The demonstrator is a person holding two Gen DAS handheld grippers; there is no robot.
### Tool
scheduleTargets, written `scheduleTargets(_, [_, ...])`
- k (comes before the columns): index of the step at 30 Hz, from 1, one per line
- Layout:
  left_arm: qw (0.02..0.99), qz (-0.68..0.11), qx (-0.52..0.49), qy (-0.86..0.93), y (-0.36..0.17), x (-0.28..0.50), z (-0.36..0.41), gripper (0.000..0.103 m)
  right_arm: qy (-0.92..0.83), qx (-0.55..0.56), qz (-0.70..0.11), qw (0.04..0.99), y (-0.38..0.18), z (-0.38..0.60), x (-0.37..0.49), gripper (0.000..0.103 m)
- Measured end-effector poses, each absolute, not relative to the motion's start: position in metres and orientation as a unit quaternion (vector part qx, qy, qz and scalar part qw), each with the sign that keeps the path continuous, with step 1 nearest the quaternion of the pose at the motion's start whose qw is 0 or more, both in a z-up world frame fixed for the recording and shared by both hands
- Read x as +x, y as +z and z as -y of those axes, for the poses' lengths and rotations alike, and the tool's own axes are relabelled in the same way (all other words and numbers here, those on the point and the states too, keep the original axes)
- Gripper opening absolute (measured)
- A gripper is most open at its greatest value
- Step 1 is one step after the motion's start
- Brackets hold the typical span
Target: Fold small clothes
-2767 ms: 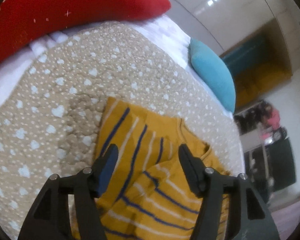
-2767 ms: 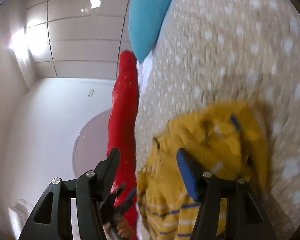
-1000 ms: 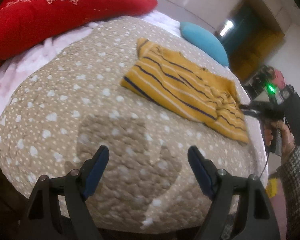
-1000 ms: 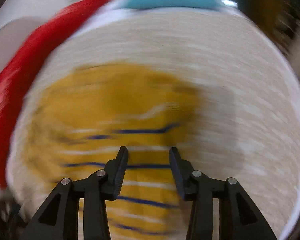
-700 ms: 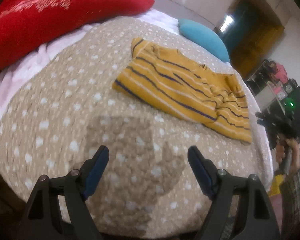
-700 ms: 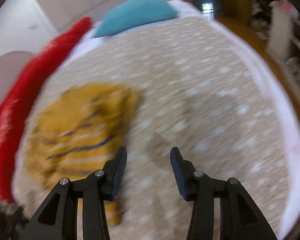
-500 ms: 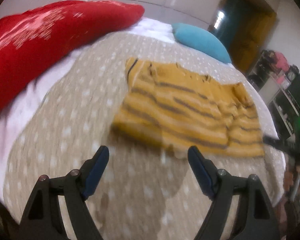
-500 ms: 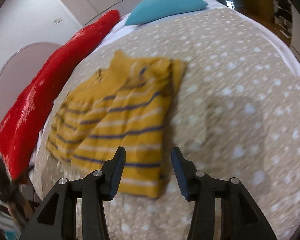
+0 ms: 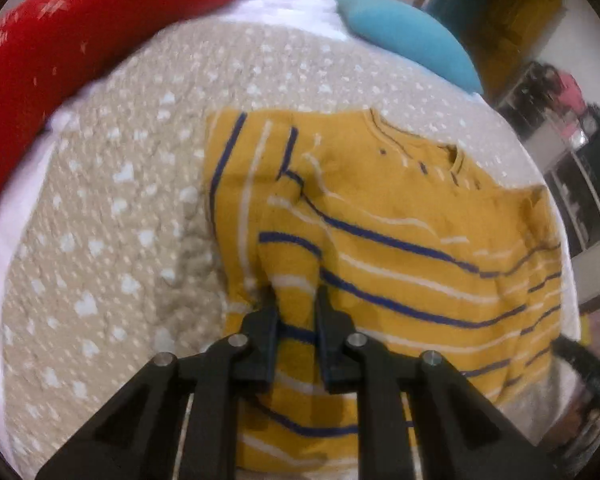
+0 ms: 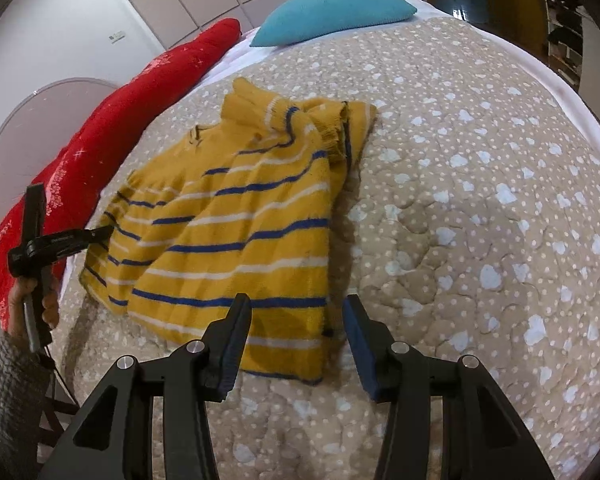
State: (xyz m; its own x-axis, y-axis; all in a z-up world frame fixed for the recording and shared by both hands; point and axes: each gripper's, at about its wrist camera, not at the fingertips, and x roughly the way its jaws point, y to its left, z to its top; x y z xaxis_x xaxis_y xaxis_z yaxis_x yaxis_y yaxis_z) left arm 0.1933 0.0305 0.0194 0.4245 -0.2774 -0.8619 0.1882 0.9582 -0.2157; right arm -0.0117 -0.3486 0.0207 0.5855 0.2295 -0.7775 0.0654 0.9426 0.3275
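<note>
pinching the soft, limp striped sweater (image 9: 380, 240) near its hem, the left gripper (image 9: 296, 300) is closing narrowly; the right gripper (image 10: 296, 320) is hovering wide over the hem corner.

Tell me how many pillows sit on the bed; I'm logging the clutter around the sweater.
2: a red pillow along the bed's far left edge, and a teal pillow at the far end. Others may lie outside the frames.

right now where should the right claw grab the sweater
Probably the near hem corner of the sweater, coming in low from the front. That edge lies flat on the quilt between the open right claw; the left claw already pinches the other side.
</note>
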Motion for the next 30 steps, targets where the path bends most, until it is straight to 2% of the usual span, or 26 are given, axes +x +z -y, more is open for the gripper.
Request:
scheduleTargets(8, [0.863,-0.497,-0.057,-0.074,0.022,0.215,-0.069,0.013,0.046,0.187,-0.420,0.887,0.027,0.353,-0.004,0.052])
scheduleTargets(10, [0.860,-0.498,-0.077,-0.079,0.020,0.215,-0.074,0.021,0.053,0.201,-0.411,0.887,0.029,0.353,-0.005,0.053])
scheduleTargets(12, [0.862,-0.493,-0.094,-0.075,0.023,0.209,-0.083,0.040,0.056,0.203,-0.408,0.888,0.030,0.352,-0.005,0.054])
scheduleTargets(16, [0.868,-0.477,-0.116,-0.071,0.034,0.186,-0.102,0.049,0.050,0.217,-0.402,0.888,0.030,0.357,-0.013,0.055])
scheduleTargets(18, [0.868,-0.475,-0.122,-0.071,0.035,0.173,-0.108,0.067,0.048,0.233,-0.394,0.888,0.031,0.364,-0.023,0.055])
scheduleTargets(20, [0.863,-0.477,-0.146,-0.085,0.030,0.157,-0.115,0.073,0.047,0.246,-0.388,0.887,0.031,0.369,-0.036,0.055])
scheduleTargets(22, [0.848,-0.486,-0.179,-0.115,0.022,0.143,-0.119,0.073,0.052,0.263,-0.385,0.883,0.030,0.372,-0.049,0.056])
scheduleTargets(24, [0.833,-0.495,-0.205,-0.137,0.009,0.134,-0.120,0.082,0.066,0.278,-0.385,0.877,0.026,0.369,-0.060,0.056])
scheduleTargets(26, [0.822,-0.506,-0.220,-0.141,-0.004,0.133,-0.114,0.086,0.082,0.280,-0.395,0.871,0.018,0.360,-0.067,0.058])
scheduleTargets(28, [0.827,-0.505,-0.210,-0.128,-0.011,0.133,-0.106,0.085,0.080,0.270,-0.414,0.866,0.008,0.348,-0.065,0.058])
scheduleTargets(29, [0.834,-0.501,-0.193,-0.127,-0.009,0.133,-0.098,0.080,0.072,0.268,-0.421,0.864,0.002,0.343,-0.059,0.058])
scheduleTargets(30, [0.836,-0.508,-0.169,-0.121,-0.007,0.136,-0.091,0.039,0.071,0.272,-0.420,0.863,-0.001,0.340,-0.054,0.054])
